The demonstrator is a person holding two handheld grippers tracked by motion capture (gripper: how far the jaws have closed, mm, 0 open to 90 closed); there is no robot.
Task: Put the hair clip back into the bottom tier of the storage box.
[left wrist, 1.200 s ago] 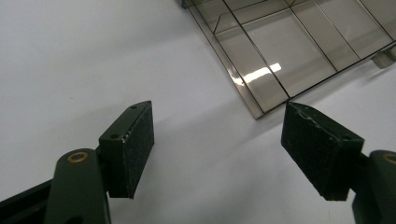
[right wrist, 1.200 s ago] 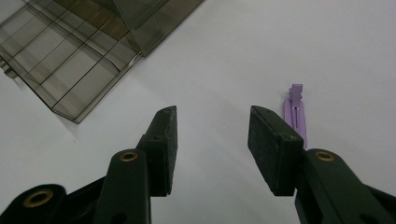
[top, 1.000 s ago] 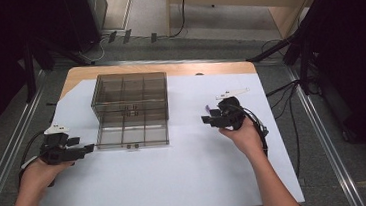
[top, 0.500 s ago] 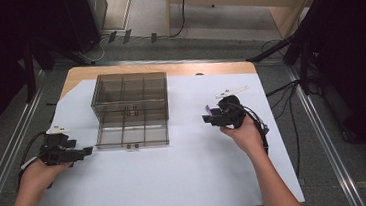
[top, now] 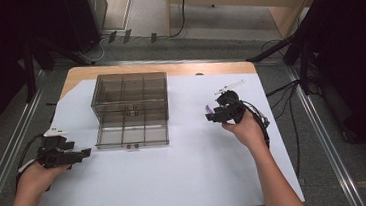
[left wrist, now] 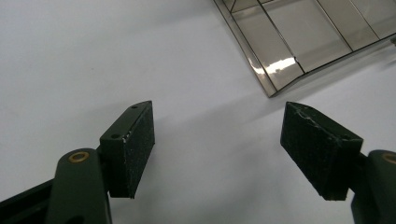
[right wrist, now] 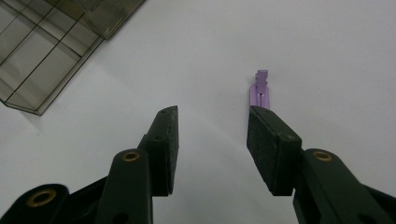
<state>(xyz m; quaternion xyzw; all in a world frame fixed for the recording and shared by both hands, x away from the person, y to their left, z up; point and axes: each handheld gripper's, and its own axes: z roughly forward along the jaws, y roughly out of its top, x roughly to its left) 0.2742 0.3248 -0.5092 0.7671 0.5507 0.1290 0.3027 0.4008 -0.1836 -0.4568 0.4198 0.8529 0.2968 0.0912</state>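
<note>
Grippers hovering either side of a smoked organizer box

Table (top: 178,183) is carrying a white sheet that is covering most of its top, with a strip of bare wood (top: 118,71) showing along the far edge. Sitting on the sheet, left of centre and toward the far side, is a smoked clear plastic organizer box (top: 130,109), divided into compartments; its near section is lying flat and open toward the person, and the compartments visible in the gripper views are looking bare.

Coming in from the bottom of the high view, the person's left hand (top: 39,175) is holding the left gripper (top: 82,153) near the sheet's left edge, pointing right toward the box's near left corner but staying apart from it. In the left gripper view that gripper (left wrist: 217,149) is showing its jaws spread wide, with nothing between them but white sheet, and the box's corner (left wrist: 280,60) is lying ahead and to the upper right.

The right hand (top: 246,127) is holding the right gripper (top: 211,116) well to the right of the box. In the right gripper view its jaws (right wrist: 212,149) are standing partly apart, gripping nothing. A small translucent purple plastic piece (right wrist: 260,89) is lying on the sheet just beyond the tip of the jaw on the right side of that view; whether it is touching the pad is impossible to tell. In the high view the purple piece (top: 209,112) is showing at the gripper's tip.
</note>
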